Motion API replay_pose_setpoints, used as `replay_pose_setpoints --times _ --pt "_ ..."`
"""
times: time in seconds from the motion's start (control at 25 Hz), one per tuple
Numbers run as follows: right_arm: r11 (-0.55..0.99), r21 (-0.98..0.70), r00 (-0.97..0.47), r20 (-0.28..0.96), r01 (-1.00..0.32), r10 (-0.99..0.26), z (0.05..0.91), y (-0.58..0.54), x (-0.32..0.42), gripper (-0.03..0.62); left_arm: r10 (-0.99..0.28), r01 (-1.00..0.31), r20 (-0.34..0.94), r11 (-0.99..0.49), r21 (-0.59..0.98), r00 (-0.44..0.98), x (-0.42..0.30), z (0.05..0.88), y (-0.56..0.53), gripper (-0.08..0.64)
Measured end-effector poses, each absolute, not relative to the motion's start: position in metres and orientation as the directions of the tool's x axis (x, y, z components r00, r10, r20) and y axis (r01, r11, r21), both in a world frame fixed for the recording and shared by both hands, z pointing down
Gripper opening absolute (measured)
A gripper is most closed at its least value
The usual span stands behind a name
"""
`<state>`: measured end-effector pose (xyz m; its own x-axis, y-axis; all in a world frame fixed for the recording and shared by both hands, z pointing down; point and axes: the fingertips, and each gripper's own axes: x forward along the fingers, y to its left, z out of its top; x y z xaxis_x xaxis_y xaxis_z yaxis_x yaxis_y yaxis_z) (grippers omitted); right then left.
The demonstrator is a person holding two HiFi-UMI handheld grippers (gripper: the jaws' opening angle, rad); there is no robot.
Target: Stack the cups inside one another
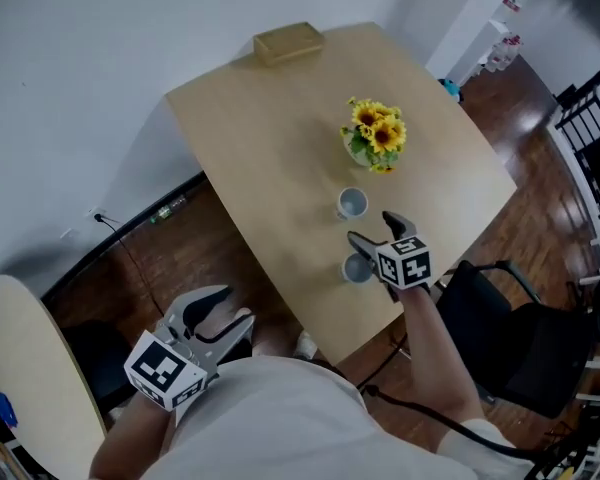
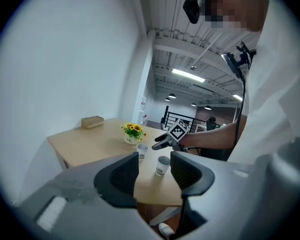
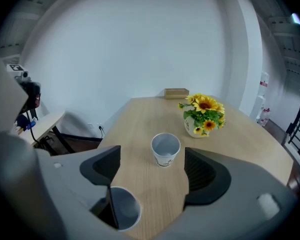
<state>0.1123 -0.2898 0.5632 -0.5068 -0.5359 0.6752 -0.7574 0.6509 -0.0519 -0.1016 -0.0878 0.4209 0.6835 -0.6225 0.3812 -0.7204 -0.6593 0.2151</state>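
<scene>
The right gripper (image 1: 370, 228) hides part of the near cup (image 1: 357, 268) from above. In the right gripper view one finger covers this cup's side. I cannot tell if the finger touches it. The fingers (image 3: 204, 170) are spread wide and grip nothing. The far cup (image 1: 351, 204) stands up straight on the desk (image 1: 260, 138), further on in the gap between these fingers. Both cups are empty and apart from each other.

The left gripper (image 1: 228, 306) hangs off the desk, over the floor (image 1: 210, 238), close to the person's body. Its fingers are spread wide too, with nothing in them. In its view, one finger hides the bottom of the far cup.

The near cup is by the desk's closest corner. There is lots of bare desk to the left of the cups.

A pot of yellow flowers (image 1: 376, 135) stands just behind the far cup. A small box (image 1: 288, 43) sits at the far edge. A black chair (image 1: 500, 308) is beside the desk, and a round table (image 1: 20, 368) is cut off at the left.
</scene>
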Motion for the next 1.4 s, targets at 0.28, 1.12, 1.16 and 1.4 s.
replay_pose_setpoints --times 0.28,1.12,1.16,1.4 --pt "0.682 -0.037 -0.493 0.719 -0.731 -0.490 0.601 -0.341 0.101 0.432 -0.692 -0.806 0.426 -0.557 0.200 0.584 -0.105 0.425 -0.072 0.212" --pt "0.663 -0.011 -0.515 0.640 -0.748 -0.570 0.534 -0.320 0.113 0.350 -0.640 -0.737 0.381 -0.641 0.214 0.667 -0.100 0.419 -0.082 0.212" --pt "0.654 -0.008 -0.511 0.633 -0.756 -0.582 0.524 -0.313 0.117 0.350 -0.628 -0.721 0.372 -0.659 0.214 0.684 -0.099 0.417 -0.085 0.212" --pt "0.598 -0.006 -0.477 0.610 -0.801 -0.633 0.482 -0.267 0.137 0.350 -0.535 -0.612 0.320 -0.758 0.226 0.781 -0.092 0.413 -0.092 0.212"
